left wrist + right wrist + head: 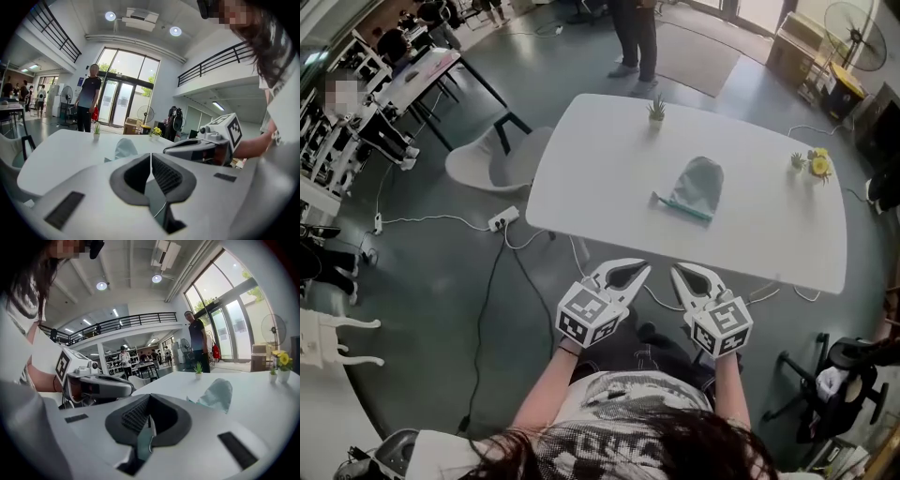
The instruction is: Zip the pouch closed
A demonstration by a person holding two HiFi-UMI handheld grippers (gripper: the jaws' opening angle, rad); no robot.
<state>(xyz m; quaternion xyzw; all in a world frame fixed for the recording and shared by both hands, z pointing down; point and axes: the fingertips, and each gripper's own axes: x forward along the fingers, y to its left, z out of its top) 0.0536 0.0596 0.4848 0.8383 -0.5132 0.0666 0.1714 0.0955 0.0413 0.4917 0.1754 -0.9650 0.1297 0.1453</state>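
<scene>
A: Start from the left; why is the left gripper [639, 270] held there, low and close to the person's body?

B: I judge it is a ready position; it is short of the near edge of the table [600, 159] and touches nothing; its jaws are pressed together, with nothing between them.

A: And the right gripper [679, 274]?

B: The same; it is just beside the left one, the tips turned a little toward each other; the jaws are also clenched, and empty.

A: Where is the pouch [696, 187]?

B: Ahead of both grippers and well apart from them, lying flat on the table; its teal zip edge is the side nearer to the grippers; I think it is placed so that both can come to it, one to hold the cloth and one to pull the slider.

A: Is the zip open?

B: From here I cannot tell; the slider is too small to see; in my judgement the zipping is not yet begun, because no gripper is at the pouch.

A: What must come first?

B: Probably to open the jaws and reach forward over the table's edge.
</scene>
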